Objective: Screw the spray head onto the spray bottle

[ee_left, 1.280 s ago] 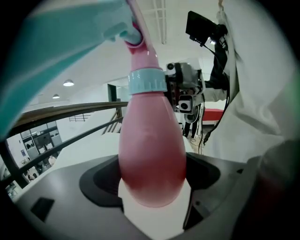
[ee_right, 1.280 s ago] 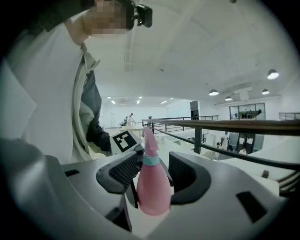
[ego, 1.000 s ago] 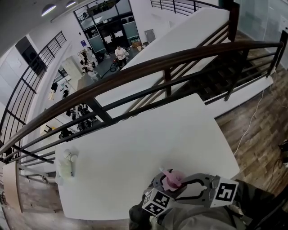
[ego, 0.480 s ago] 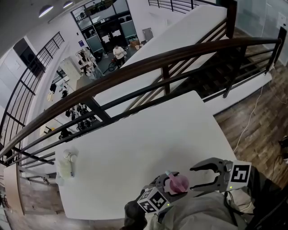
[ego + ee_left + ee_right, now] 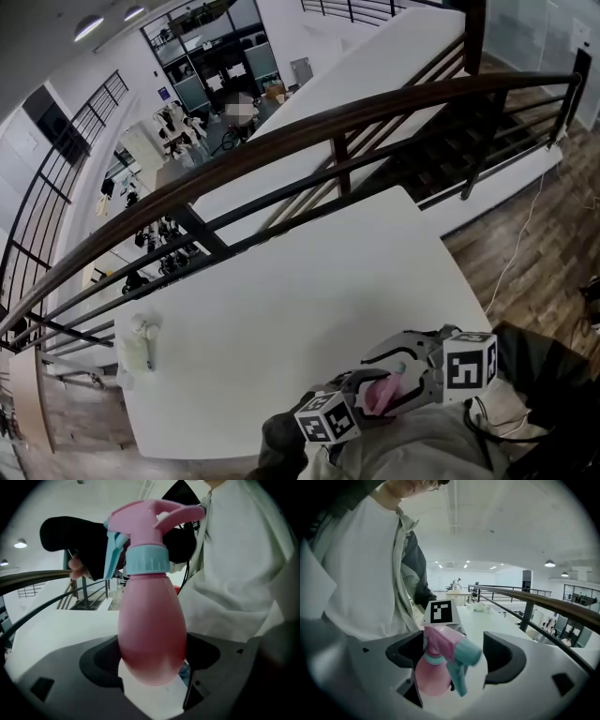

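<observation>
A pink spray bottle (image 5: pixel 150 634) carries a pink spray head (image 5: pixel 145 527) with a light blue collar and trigger. My left gripper (image 5: pixel 152 656) is shut on the bottle's lower body and holds it up close to the person's white shirt. In the head view the bottle (image 5: pixel 380 394) sits low, between the left gripper (image 5: pixel 361 398) and the right gripper (image 5: pixel 405 373). My right gripper (image 5: pixel 454 656) has just been opening. Its jaws stand wide, with the spray head (image 5: pixel 443 644) between them and a gap on the nozzle side.
The white table (image 5: pixel 281 300) lies ahead, and a pale bottle-like object (image 5: pixel 139 342) rests at its far left edge. A dark wooden railing (image 5: pixel 281 141) runs behind the table. The left gripper's marker cube (image 5: pixel 441 612) is behind the bottle in the right gripper view.
The right gripper drew off to the right of the spray head, then came back around it, rolled over and with wider jaws. The left gripper shifted right and tilted the bottle.
</observation>
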`<state>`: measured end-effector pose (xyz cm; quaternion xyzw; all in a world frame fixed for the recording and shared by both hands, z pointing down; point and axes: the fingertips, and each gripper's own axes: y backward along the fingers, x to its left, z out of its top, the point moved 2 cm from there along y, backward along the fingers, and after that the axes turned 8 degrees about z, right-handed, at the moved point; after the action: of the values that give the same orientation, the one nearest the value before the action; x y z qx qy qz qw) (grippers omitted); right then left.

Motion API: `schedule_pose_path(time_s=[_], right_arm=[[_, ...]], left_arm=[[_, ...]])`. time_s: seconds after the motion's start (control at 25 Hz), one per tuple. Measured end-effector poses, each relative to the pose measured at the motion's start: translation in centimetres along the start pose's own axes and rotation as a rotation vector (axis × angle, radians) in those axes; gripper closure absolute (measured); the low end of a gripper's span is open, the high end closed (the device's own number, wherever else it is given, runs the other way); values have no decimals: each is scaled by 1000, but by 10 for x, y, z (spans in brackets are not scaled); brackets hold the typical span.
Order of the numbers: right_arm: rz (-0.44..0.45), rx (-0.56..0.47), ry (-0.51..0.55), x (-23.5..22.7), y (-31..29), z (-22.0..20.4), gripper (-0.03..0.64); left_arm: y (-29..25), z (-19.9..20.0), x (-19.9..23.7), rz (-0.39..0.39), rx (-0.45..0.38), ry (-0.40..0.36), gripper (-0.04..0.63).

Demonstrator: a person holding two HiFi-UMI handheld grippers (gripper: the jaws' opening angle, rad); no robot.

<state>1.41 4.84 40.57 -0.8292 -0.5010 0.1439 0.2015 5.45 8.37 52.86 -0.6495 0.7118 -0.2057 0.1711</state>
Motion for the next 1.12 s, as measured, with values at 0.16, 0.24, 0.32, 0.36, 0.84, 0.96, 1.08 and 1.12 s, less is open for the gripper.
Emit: schedule_pose_path(time_s=[0.16,0.24,0.32,0.36,0.84,0.96,1.08,1.12], right_arm=[[-188,-66,-26,-17,9,-5,237],[-281,-131,-67,-25,22,-4,391],[-316,-169,-108,-27,26,-2,560],[-325,-181,-129,-27,25,-2,569],[-561,-358,-348,-25,14,-16,549],[-500,-339,-386,-21,16,-20,549],[-430,-296,-319,-21,-10,-10,551],[-437,-329,-286,-21,-12,-3,552]], left_arm=[[15,7,40,212,-104,88,186],[24,4,56,294,-115,132,186],[29,0,67,338,-108,162,186],[31,-2,72,360,-104,177,186],[29,-43,111,667,199,361,186],[33,-53,108,658,240,366,186],[32,-50,103,645,249,340,186],[32,-48,102,641,237,347,186]])
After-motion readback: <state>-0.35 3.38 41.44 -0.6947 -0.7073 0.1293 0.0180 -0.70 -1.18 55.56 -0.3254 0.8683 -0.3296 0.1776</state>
